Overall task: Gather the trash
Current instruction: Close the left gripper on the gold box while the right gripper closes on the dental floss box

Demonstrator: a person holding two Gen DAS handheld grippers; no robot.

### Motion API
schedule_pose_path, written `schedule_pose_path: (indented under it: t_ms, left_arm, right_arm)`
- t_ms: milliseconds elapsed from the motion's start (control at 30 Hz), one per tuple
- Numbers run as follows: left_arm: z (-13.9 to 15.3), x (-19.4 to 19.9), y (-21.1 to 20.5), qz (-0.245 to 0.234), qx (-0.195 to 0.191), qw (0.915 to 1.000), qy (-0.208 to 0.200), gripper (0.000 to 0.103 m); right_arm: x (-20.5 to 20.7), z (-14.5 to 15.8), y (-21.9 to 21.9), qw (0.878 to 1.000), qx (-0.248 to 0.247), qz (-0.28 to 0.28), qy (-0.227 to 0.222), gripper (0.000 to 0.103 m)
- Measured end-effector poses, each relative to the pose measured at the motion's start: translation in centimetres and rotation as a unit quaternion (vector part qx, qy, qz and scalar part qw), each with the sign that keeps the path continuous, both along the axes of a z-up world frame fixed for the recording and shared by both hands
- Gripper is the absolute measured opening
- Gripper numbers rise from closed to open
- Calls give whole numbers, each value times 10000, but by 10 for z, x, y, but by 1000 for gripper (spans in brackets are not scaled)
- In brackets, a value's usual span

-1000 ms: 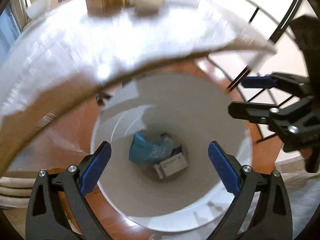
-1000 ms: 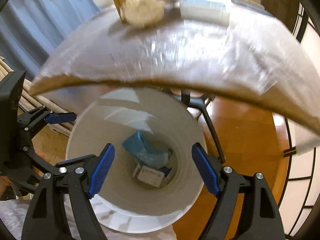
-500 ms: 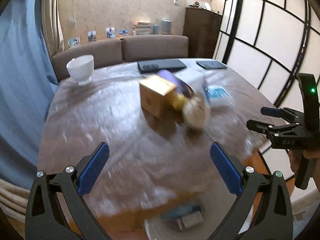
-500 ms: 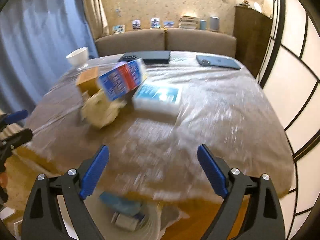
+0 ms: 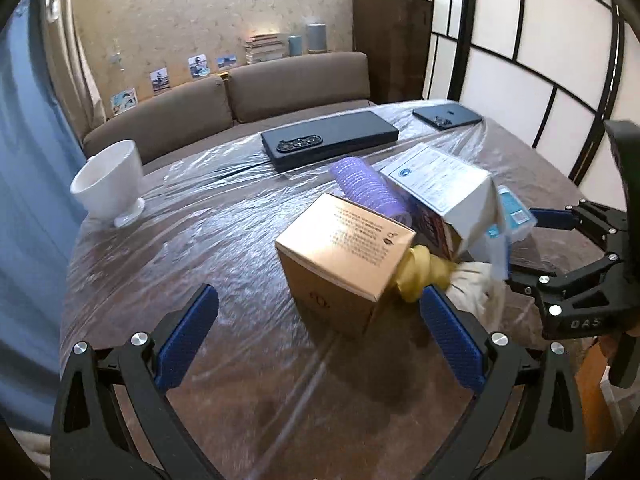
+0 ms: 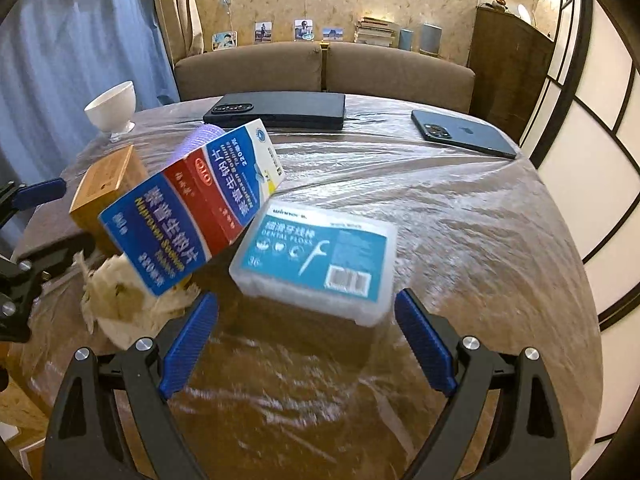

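A heap of items lies on the plastic-covered round table (image 5: 224, 240): a tan cardboard box (image 5: 344, 256), a purple hair roller (image 5: 368, 188), a blue-red-white medicine box (image 6: 192, 208) leaning on them, a crumpled yellow-white wrapper (image 6: 116, 296) and a clear dental floss box (image 6: 320, 256). My left gripper (image 5: 316, 340) is open and empty, just in front of the tan box. My right gripper (image 6: 306, 340) is open and empty, just in front of the floss box; it also shows at the right in the left wrist view (image 5: 520, 240).
A white bowl (image 5: 108, 184) stands at the far left of the table. A black case (image 5: 328, 140) and a dark blue phone (image 6: 460, 136) lie at the back. A brown sofa (image 6: 320, 68) is behind; a paper screen (image 6: 592, 160) on the right.
Both grippers have risen from above the white bin on the floor to table height and moved closer to the heap. The bin has dropped out of view. Both stayed open.
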State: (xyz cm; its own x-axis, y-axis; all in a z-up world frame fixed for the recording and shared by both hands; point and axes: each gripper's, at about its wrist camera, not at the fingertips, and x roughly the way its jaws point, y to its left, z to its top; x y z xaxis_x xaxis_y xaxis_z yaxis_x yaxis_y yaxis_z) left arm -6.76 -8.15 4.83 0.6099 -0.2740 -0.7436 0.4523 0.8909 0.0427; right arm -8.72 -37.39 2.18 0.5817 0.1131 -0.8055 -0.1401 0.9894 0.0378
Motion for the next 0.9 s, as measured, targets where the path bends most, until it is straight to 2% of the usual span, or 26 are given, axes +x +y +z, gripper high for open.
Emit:
schedule_pose_path:
  t_ms: [167,367,467,567,667,700,900]
  left_arm:
    - [-10,16,-6,-42,62,9999,103,101]
    - [-15,28,-5,-101,-215,9994,267,101]
    - [-17,32,-3,-95,-335,9987,360,101]
    - [-18,34,-3,-123,-438,9981,423,92]
    - [-20,34,-5,-135,-427,9979,478,77]
    - [-21,33,-6,-161,-440,9976,510,69]
    - [-20,26,-6,-191,-541,9969,540,68]
  right_arm:
    - [12,-3,2,9999,79,-51,74,89]
    - [22,-6,1,9998,140,-99,128,88]
    - [23,-5,0,9998,127,-80,102,84]
    - [21,-6,-1,9999,127,-65,64,84]
    - [16,-6,-3,9998,159,-80,54,84]
    - [15,-5,-3,9998,188,-82,53,84]
    - [4,1,-10,9995,292,-100,-11,84]
